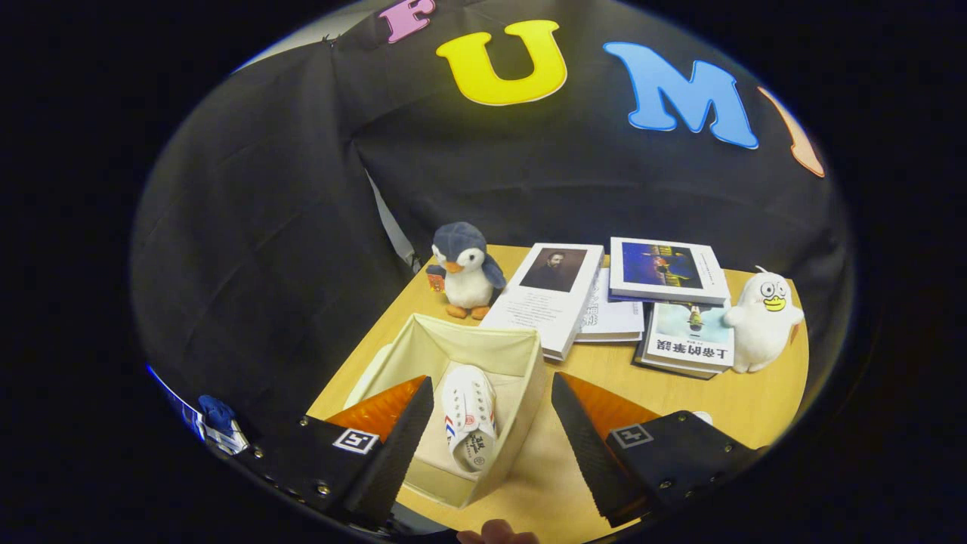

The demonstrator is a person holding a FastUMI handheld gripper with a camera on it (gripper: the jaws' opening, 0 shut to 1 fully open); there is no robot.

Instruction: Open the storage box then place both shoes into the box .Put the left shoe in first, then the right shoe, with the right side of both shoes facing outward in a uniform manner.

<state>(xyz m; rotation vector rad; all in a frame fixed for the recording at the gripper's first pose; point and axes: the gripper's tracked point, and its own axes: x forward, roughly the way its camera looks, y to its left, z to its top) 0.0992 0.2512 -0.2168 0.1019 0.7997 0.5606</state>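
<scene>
Between my fingers and just below them, the storage box (468, 378) sits open on the counter (680, 393) with one white shoe (468, 415) already inside. My hand-held gripper (483, 431) hangs above it, fingers apart and empty. I judge the other shoe comes next: grip it midway and set it parallel, facing alike.

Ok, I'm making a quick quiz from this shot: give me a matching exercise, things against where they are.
Things:
1. shoe
2. penguin
3. duck
4. gripper

Places:
A. right of the books
B. open, above the box
C. left of the books
D. inside the box

Pairs: 1-D, 2-C, 3-A, 4-B
</scene>
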